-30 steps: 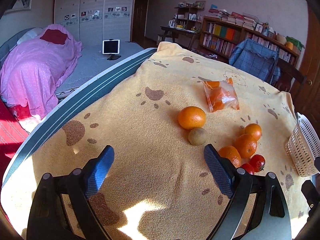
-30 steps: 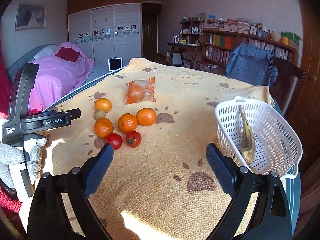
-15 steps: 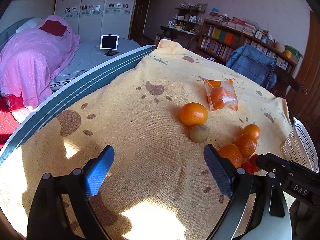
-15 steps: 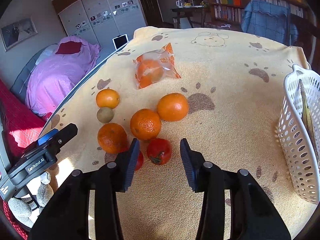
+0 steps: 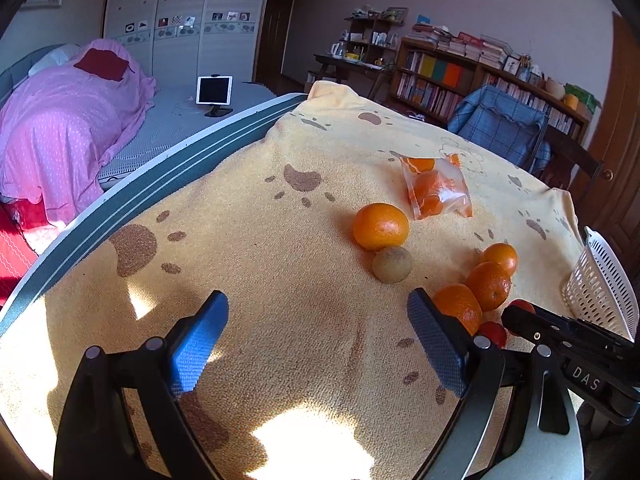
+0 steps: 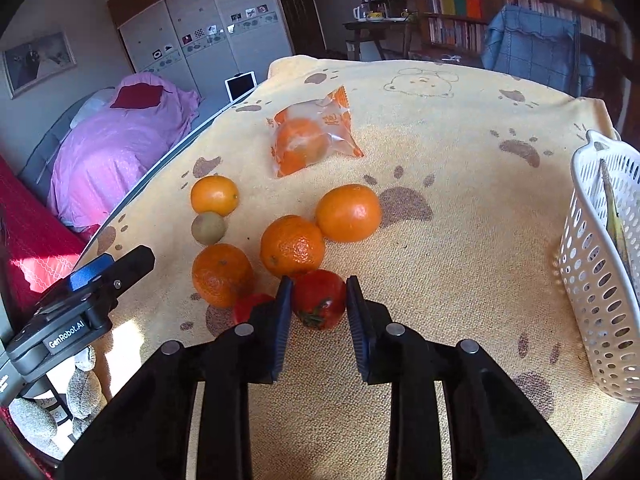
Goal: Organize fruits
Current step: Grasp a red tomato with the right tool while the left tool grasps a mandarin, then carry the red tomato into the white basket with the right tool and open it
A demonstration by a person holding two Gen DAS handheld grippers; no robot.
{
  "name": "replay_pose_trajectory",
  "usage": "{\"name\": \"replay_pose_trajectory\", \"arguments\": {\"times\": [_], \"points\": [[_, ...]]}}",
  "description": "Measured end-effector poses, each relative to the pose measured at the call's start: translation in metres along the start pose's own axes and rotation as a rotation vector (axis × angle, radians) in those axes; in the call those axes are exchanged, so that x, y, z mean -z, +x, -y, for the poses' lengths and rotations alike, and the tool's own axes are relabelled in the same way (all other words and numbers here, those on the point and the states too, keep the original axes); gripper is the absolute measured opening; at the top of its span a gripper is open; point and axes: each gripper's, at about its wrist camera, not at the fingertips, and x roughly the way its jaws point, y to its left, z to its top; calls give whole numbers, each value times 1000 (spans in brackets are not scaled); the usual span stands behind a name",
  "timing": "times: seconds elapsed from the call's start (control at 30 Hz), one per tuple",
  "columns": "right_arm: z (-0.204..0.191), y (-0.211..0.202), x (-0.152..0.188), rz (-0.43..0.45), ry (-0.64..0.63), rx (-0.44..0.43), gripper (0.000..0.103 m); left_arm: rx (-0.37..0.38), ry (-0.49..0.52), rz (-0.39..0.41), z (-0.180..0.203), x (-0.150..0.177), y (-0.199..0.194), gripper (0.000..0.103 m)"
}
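Note:
My right gripper (image 6: 318, 285) is closing tight on a red tomato (image 6: 320, 300) that rests on the yellow paw-print cloth (image 6: 440, 240); both pads press its sides. A second tomato (image 6: 252, 306) lies just left of it, partly hidden by the left finger. Several oranges (image 6: 292, 246) and a brownish kiwi (image 6: 208, 227) sit close behind. A plastic bag of oranges (image 6: 310, 140) lies farther back. My left gripper (image 5: 316, 320) hovers open over bare cloth, nothing between its fingers, with an orange (image 5: 458, 306) right behind its right finger.
A white perforated basket (image 6: 592, 280) stands at the right edge of the table with a banana (image 6: 616, 220) inside. The cloth's left edge drops off toward a bed with a pink cover (image 6: 120, 152). A blue-draped chair (image 5: 500, 128) and bookshelves stand behind.
My right gripper moved forward and down to the fruit cluster and went from wide open to shut on the tomato. The left gripper stayed in place, open.

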Motion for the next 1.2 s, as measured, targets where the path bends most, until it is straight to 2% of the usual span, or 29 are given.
{"name": "replay_pose_trajectory", "arguments": {"times": [0.17, 0.33, 0.43, 0.6, 0.67, 0.87, 1.0, 1.07, 1.2], "points": [[-1, -19, -4, 82, -22, 28, 28, 6, 33, 16, 9, -1, -4, 90], [5, -21, -4, 94, 10, 24, 28, 74, 94, 3, 32, -4, -8, 90], [9, -23, -3, 104, 18, 33, 28, 115, 125, -32, 46, -6, -2, 81], [11, -27, -4, 128, 27, 42, 28, 172, 130, -86, 57, -7, 15, 76], [12, -27, -5, 131, 26, 44, 28, 188, 121, -112, 57, -8, 22, 70], [12, -28, -5, 134, 26, 48, 28, 256, 73, -167, 54, -5, 34, 62], [12, -29, -4, 144, 27, 55, 28, 284, 81, -176, 57, -1, 37, 54], [12, -30, -4, 150, 26, 59, 28, 308, 94, -169, 58, 0, 36, 41], [12, -32, -4, 164, 21, 70, 28, 317, 103, -153, 59, 2, 32, 39]]}}
